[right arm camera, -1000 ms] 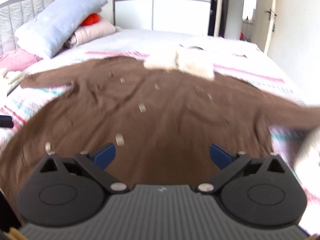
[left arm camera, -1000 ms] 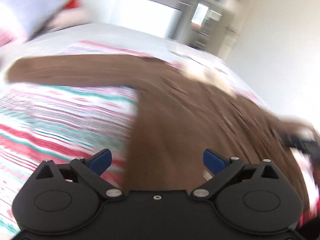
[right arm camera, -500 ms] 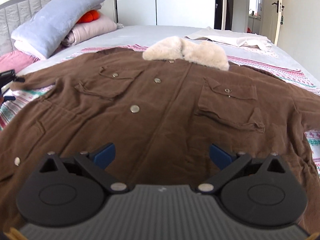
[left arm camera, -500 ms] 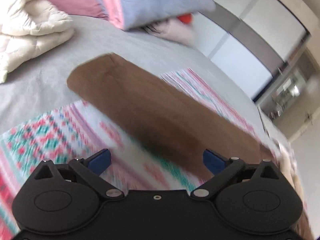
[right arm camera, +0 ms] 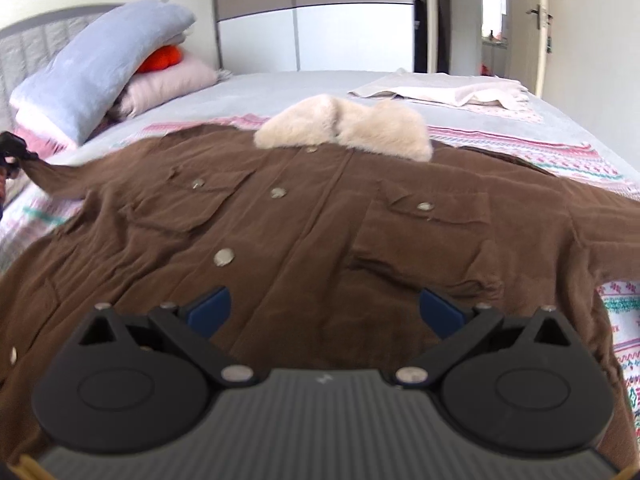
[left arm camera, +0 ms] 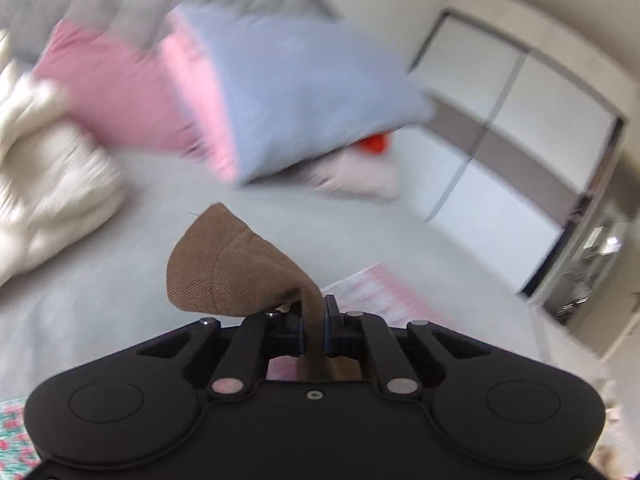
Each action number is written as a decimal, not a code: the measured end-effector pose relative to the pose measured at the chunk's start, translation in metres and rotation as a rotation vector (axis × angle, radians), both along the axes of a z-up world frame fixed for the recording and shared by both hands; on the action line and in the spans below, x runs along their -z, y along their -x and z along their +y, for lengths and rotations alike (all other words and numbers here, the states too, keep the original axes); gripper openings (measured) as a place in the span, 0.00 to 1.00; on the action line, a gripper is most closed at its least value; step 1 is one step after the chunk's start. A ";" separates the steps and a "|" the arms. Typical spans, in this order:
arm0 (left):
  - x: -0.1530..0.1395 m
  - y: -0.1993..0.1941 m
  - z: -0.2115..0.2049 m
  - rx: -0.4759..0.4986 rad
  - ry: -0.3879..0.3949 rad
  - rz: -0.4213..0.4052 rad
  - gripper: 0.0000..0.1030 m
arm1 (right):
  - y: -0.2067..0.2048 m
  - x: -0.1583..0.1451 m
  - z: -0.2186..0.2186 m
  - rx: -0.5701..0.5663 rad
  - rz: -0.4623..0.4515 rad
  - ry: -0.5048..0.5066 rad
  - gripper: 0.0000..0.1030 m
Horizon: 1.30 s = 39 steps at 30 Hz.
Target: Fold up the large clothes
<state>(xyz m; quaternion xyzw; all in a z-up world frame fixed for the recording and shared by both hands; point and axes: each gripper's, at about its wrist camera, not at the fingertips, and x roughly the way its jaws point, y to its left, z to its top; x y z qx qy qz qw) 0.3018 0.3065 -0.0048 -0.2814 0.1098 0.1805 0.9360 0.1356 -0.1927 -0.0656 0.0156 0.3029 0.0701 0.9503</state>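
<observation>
— Looking at the bed (right arm camera: pixel 280 84), I see the brown jacket (right arm camera: pixel 320 240) spread flat, front up, buttons showing, its cream fleece collar (right arm camera: pixel 344 128) toward the wardrobe (right arm camera: pixel 320 16).

— And the left hand-held gripper (left arm camera: pixel 314 330)?

— Its jaws have just been closing, and they now pinch the sleeve cuff (left arm camera: pixel 228 264) between the blue pads; the cuff end stands up above them. From the right wrist view that gripper sits at the far left edge, with the sleeve (right arm camera: pixel 60 176) stretched out to it.

— The right hand-held gripper (right arm camera: pixel 326 308)?

— Wide open over the jacket's lower front, holding nothing.

— Anything else on the bed?

— A blue pillow (right arm camera: pixel 100 76) over pink bedding by the headboard, and a pale folded cloth (right arm camera: pixel 444 92) beyond the collar.
</observation>
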 end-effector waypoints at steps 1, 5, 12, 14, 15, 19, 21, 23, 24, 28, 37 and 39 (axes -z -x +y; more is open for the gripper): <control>-0.014 0.001 -0.012 0.022 -0.015 -0.034 0.08 | -0.002 -0.001 -0.004 0.013 -0.002 -0.016 0.99; -0.069 0.005 -0.073 0.157 -0.084 -0.158 0.08 | -0.006 -0.008 -0.018 0.039 -0.015 -0.059 0.99; -0.115 0.008 -0.195 0.450 -0.138 -0.242 0.08 | -0.008 -0.021 -0.034 0.084 -0.055 -0.124 0.99; -0.113 0.011 -0.229 0.530 -0.137 -0.239 0.08 | -0.008 -0.024 -0.038 0.098 -0.067 -0.146 0.99; -0.109 0.013 -0.246 0.570 -0.135 -0.233 0.08 | -0.008 -0.025 -0.041 0.104 -0.072 -0.158 0.99; -0.079 0.016 -0.313 0.745 -0.115 -0.161 0.08 | -0.009 -0.027 -0.055 0.136 -0.080 -0.202 1.00; -0.054 0.019 -0.344 0.834 -0.117 -0.100 0.09 | -0.010 -0.027 -0.063 0.157 -0.077 -0.235 0.99; -0.026 0.027 -0.379 0.923 -0.173 -0.024 0.10 | -0.010 -0.025 -0.073 0.187 -0.074 -0.266 1.00; -0.010 0.028 -0.394 0.972 -0.204 0.028 0.12 | -0.011 -0.024 -0.078 0.204 -0.072 -0.283 1.00; 0.060 0.034 -0.436 1.146 -0.372 0.306 0.40 | -0.012 -0.019 -0.093 0.255 -0.049 -0.350 1.00; 0.039 0.091 -0.390 1.288 -0.540 0.162 0.75 | -0.020 -0.012 -0.090 0.232 -0.019 -0.380 1.00; 0.029 0.093 -0.366 1.247 -0.554 0.143 0.75 | -0.024 -0.008 -0.087 0.216 -0.005 -0.408 1.00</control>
